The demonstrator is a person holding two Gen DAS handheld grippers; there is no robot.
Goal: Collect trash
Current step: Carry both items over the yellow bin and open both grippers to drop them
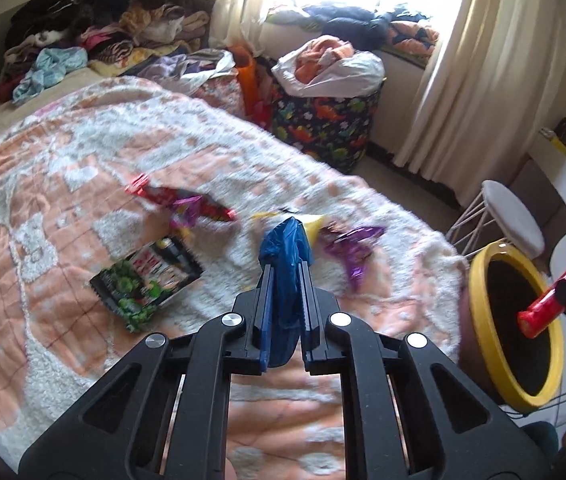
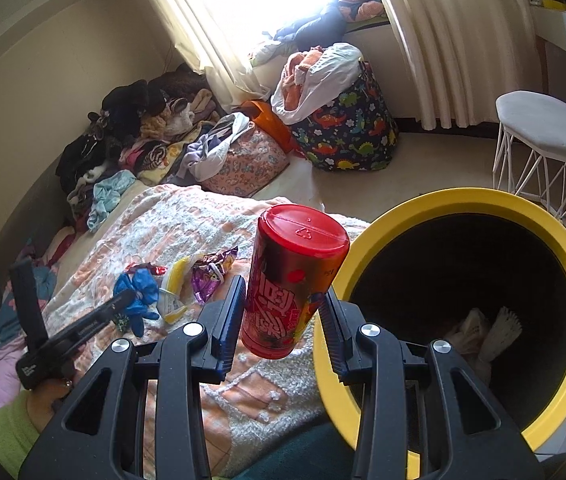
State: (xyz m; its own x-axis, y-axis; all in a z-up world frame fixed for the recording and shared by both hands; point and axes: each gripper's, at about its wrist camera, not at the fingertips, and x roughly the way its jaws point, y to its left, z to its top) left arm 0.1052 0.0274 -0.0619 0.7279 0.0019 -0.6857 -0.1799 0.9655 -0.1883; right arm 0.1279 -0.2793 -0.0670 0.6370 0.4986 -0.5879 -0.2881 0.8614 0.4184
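Both grippers are holding trash above a bed spread with a peach and white fuzzy blanket (image 1: 83, 184). On the left, the left gripper (image 1: 286, 268) has its jaws pressed together on a crumpled blue plastic bag (image 1: 287, 252), which bunches into a knot above the fingertips and hangs down between the pads. On the right, the right gripper (image 2: 283, 292) is clamped on a red cup (image 2: 293, 276), a tall plastic tumbler with white lettering on its side and a flat red end bearing a recycling mark turned toward the camera; it tilts a little to the right. The cup sits just beside the rim of a yellow bin (image 2: 563, 240), whose dark inside holds some pale crumpled paper at the bottom. Still lying on the blanket are a red wrapper (image 1: 171, 196), a purple wrapper (image 1: 353, 244), a yellow scrap (image 1: 315, 226) just behind the blue bag, and a green and black snack packet (image 1: 147, 280) lying flat nearer the camera. From the left wrist view the cup shows as a red bar held over the bin's mouth. Beyond the bed stand a dinosaur-print hamper (image 1: 323, 124) stuffed with laundry, a heap of clothes (image 1: 103, 28) against the wall, cream curtains (image 1: 483, 60) and a white stool (image 2: 547, 128).
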